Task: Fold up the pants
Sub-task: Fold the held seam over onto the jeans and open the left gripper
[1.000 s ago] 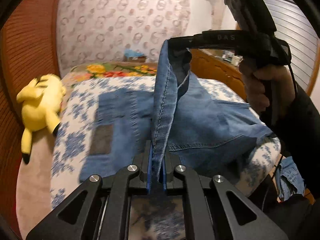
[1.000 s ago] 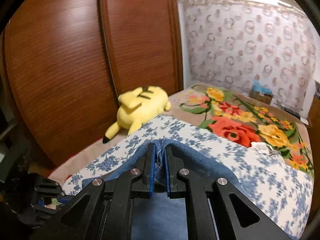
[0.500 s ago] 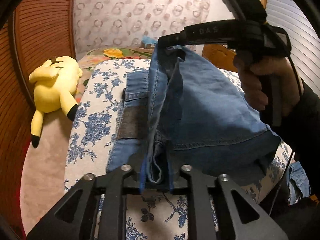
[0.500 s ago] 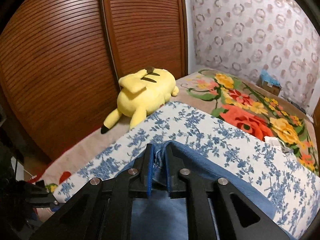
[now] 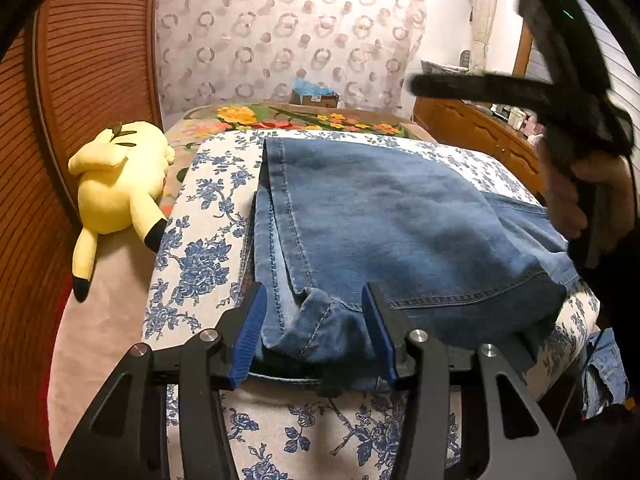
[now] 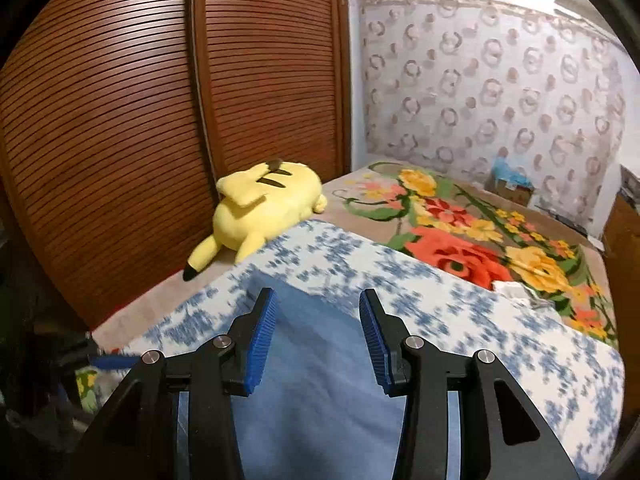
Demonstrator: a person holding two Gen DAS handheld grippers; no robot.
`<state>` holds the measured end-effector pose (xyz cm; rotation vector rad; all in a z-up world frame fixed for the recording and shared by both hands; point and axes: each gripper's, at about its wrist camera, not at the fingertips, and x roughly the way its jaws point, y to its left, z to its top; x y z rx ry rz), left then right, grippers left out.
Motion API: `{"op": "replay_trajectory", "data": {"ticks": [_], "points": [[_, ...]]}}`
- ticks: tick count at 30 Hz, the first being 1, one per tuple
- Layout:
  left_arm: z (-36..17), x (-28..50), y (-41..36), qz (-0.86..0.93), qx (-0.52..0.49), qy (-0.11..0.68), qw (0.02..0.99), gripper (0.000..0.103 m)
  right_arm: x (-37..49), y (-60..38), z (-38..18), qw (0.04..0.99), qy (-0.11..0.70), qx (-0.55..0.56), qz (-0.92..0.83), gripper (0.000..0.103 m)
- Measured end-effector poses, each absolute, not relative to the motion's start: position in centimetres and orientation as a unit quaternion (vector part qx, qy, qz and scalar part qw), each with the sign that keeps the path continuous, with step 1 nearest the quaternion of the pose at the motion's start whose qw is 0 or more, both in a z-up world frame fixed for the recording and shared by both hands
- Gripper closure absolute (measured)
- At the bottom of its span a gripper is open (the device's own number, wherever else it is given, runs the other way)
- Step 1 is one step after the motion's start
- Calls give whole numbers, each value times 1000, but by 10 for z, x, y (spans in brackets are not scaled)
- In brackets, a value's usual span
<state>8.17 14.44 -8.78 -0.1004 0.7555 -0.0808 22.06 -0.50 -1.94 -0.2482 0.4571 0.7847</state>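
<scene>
The blue denim pants lie folded flat on the blue-flowered sheet of the bed. My left gripper is open, its blue pads on either side of a bunched corner of the denim at the near edge, not clamping it. My right gripper is open and empty just above the far end of the pants. The right gripper also shows blurred in the left wrist view, held in a hand above the pants.
A yellow plush toy lies left of the sheet by the brown slatted wardrobe doors. A flowered blanket covers the far bed. A small box sits by the wall. A wooden cabinet stands right.
Both grippers were shut on the lifted denim edge. They lowered it onto the bed, then both opened and let go. The right gripper has drawn back above the pants.
</scene>
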Motion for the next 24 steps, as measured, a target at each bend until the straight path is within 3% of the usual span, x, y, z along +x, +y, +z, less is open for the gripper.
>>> {"op": "replay_trajectory", "data": {"ticks": [8,17,20,21,22,24], "points": [[-83,75,133,-49,-43,344,937,52,165,-80,-38,902,230,-125,343,59],[-104,78,133,-35,-32,379,924,57,131,-123,-78,908,263,-125,300,59],[-107,79,134,-32,-34,384,922,65,126,-136,-84,909,277,-107,291,59],[-108,80,135,-32,-36,385,922,72,125,-141,-86,909,281,-100,290,59],[-109,80,135,-34,-37,386,921,84,127,-145,-86,909,285,-94,289,59],[-108,79,134,-42,-43,385,921,90,123,-150,-89,909,294,-84,284,59]]}}
